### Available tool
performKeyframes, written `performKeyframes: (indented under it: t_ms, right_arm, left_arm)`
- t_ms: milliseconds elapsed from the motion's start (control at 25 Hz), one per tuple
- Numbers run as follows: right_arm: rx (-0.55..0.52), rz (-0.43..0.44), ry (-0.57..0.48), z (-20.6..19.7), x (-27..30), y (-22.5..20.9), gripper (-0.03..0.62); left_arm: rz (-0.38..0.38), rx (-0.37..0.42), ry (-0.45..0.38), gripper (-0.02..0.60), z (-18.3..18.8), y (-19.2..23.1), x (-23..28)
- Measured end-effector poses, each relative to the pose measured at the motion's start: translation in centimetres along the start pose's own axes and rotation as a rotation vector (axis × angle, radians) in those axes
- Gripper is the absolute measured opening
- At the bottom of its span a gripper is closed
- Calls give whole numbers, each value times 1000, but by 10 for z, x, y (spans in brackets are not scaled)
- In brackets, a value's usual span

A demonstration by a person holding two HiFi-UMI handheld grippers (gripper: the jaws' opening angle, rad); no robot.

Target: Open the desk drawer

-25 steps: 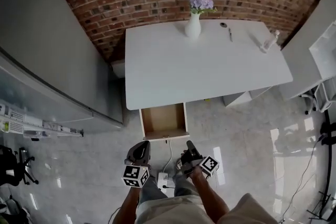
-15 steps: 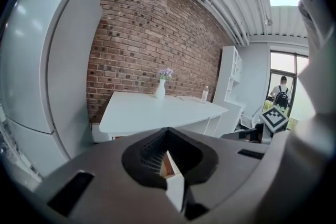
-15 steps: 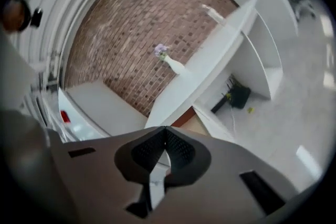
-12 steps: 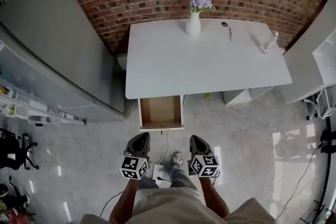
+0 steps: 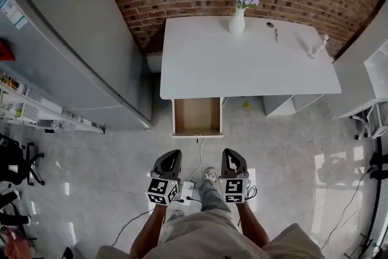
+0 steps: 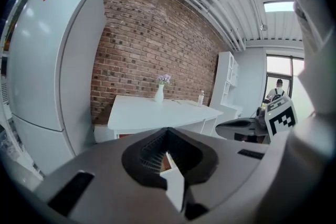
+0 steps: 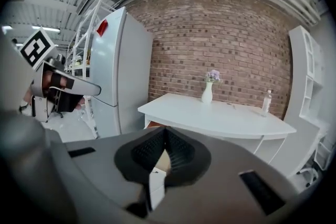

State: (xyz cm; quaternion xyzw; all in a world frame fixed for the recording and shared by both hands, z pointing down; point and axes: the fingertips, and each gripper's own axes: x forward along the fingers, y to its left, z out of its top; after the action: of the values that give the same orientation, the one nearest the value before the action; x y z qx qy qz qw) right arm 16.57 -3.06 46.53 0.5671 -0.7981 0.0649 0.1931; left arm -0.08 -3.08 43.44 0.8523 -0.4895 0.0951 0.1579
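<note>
The white desk [image 5: 248, 63] stands against the brick wall. Its drawer [image 5: 197, 118] is pulled out at the left end, showing a bare brown inside. My left gripper [image 5: 171, 156] and right gripper [image 5: 231, 154] hover side by side over the floor, a short way in front of the drawer's front panel, touching nothing. Both are shut and hold nothing. In the left gripper view the jaws of the left gripper [image 6: 167, 131] meet, and the drawer [image 6: 173, 181] shows through the gap below them. The right gripper [image 7: 165, 132] frames the drawer [image 7: 156, 182] the same way.
A tall white fridge [image 5: 73, 51] stands left of the desk. On the desk are a vase of flowers [image 5: 237, 21] and a bottle [image 5: 318, 45]. A power strip [image 5: 185, 192] with a cable lies on the floor by the person's foot [image 5: 210, 176]. White shelving [image 5: 370, 70] is at the right.
Both grippers have drawn back from the drawer front and risen. The right gripper has rolled from tilted to upright. The drawer has stayed pulled out.
</note>
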Motion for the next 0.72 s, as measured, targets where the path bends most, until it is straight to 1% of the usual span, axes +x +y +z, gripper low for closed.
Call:
performKeyframes:
  t_ms: [240, 480, 720]
  right_arm:
    - [34, -23, -29, 7, -40, 62, 17]
    - [57, -42, -53, 0, -99, 129, 17]
    - [74, -78, -65, -12, -156, 177, 17]
  left_arm:
    - [-26, 9, -20, 11, -23, 9, -72]
    - [-85, 32, -35, 11, -48, -3, -143]
    - [-140, 49, -55, 11, -65, -19, -204]
